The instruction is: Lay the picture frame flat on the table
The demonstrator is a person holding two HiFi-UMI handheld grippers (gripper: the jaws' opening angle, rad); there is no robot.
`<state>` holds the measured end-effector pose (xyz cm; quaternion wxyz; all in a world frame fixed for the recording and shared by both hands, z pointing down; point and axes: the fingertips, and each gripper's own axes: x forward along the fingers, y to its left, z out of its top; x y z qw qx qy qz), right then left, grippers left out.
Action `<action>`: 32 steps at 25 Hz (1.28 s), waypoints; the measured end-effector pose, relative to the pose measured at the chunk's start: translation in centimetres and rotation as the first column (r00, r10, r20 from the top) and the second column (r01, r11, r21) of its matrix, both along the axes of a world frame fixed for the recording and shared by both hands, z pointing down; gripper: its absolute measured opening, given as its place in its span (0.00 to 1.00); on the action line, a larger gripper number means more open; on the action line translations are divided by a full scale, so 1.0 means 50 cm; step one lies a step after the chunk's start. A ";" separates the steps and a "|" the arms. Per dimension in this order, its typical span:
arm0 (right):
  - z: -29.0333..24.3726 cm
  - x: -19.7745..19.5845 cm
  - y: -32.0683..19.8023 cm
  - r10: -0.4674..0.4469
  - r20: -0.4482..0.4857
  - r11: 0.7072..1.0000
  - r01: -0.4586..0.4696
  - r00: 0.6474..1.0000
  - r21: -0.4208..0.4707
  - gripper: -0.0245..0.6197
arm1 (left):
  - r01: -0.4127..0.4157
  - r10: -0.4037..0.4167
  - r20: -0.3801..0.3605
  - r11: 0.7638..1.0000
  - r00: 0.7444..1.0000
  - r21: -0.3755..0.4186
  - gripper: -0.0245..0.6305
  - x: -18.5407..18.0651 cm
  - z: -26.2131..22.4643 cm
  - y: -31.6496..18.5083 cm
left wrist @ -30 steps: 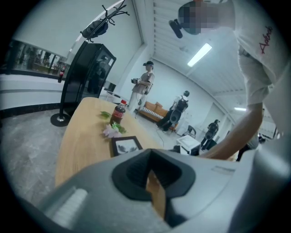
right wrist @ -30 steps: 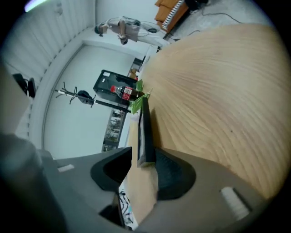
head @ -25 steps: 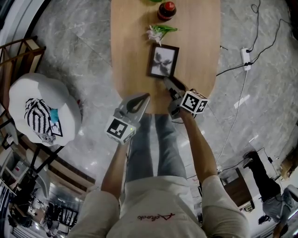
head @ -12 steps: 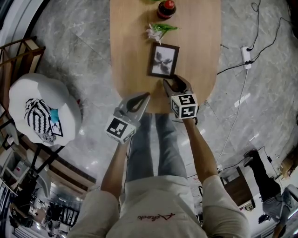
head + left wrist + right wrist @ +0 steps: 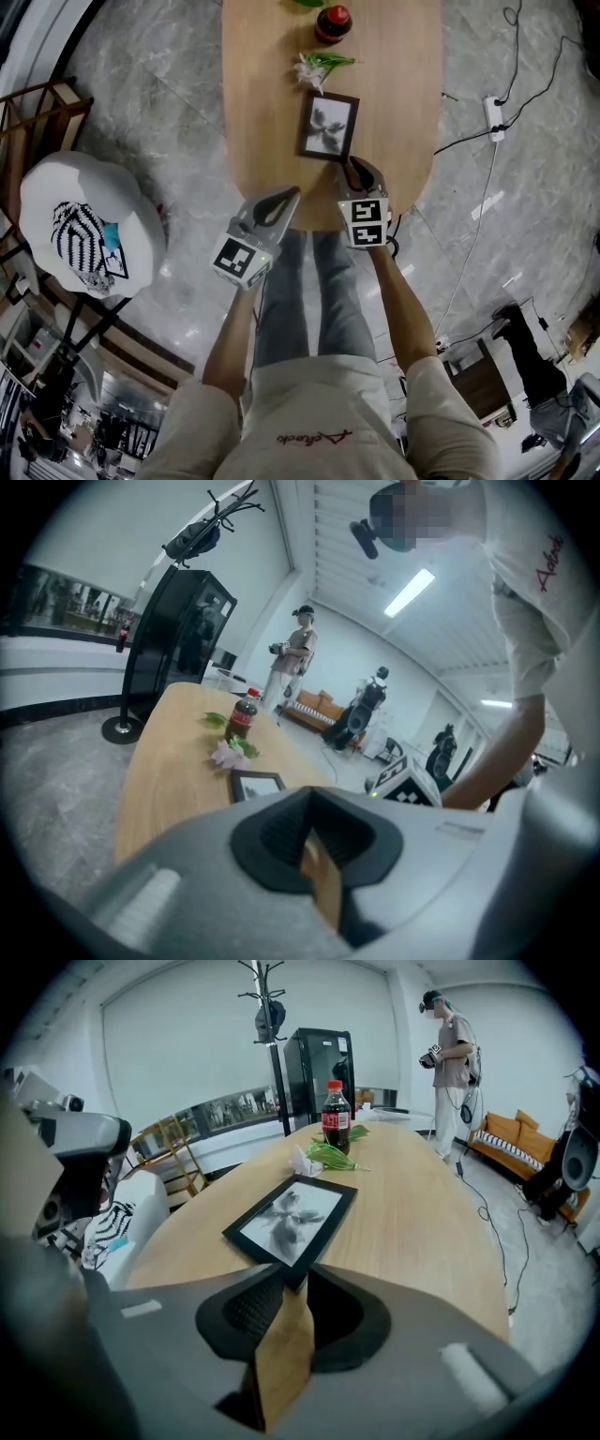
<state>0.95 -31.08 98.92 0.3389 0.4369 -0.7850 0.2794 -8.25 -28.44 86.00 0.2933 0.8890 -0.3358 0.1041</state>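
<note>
One dark picture frame [image 5: 328,125] lies flat and face up on the pale wooden table [image 5: 403,94], in the middle of its width, with a grey flower print showing. Just beyond it lie a sprig of flowers [image 5: 319,66] and then a red-capped cola bottle [image 5: 335,21]. The frame looks light and stiff, with a slim, smooth moulding that could slip between pads and a glazed front that would likely crack if pressed or dropped. The safest hold seems to be across the moulding at a corner or along a short side, never on the glass. The right gripper [image 5: 351,165] points at the frame's near right corner. Its jaws are closing, with only bare tabletop in the narrowing gap and the corner just at their mouth, not pinched. The left gripper [image 5: 292,193] hovers over the table's near edge, well apart from the frame, its jaws a little apart and empty. Compared with a second ago, the frame has not shifted and already lay flat. The right gripper, then at the same corner, drew back toward the table edge with its jaws spread wide, and has now come forward to the corner again. The left gripper has hardly moved.
</note>
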 end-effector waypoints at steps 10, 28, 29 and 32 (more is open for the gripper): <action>-0.055 0.018 -0.004 -0.006 -0.017 0.998 0.007 1.000 0.068 0.05 | -0.015 0.015 0.001 1.000 1.000 0.017 0.04 0.021 -0.024 0.007; -0.360 0.031 -0.037 0.023 0.056 0.969 -0.036 0.998 0.246 0.05 | -0.039 0.035 0.027 0.988 0.999 0.147 0.04 0.048 -0.248 -0.034; -0.383 0.033 -0.039 0.030 0.062 0.966 -0.045 0.998 0.256 0.05 | -0.040 0.037 0.026 0.987 0.999 0.154 0.04 0.049 -0.263 -0.033; -0.450 0.032 -0.046 0.041 0.080 0.958 -0.062 0.996 0.280 0.05 | -0.040 0.036 0.027 0.985 0.999 0.167 0.04 0.048 -0.307 -0.035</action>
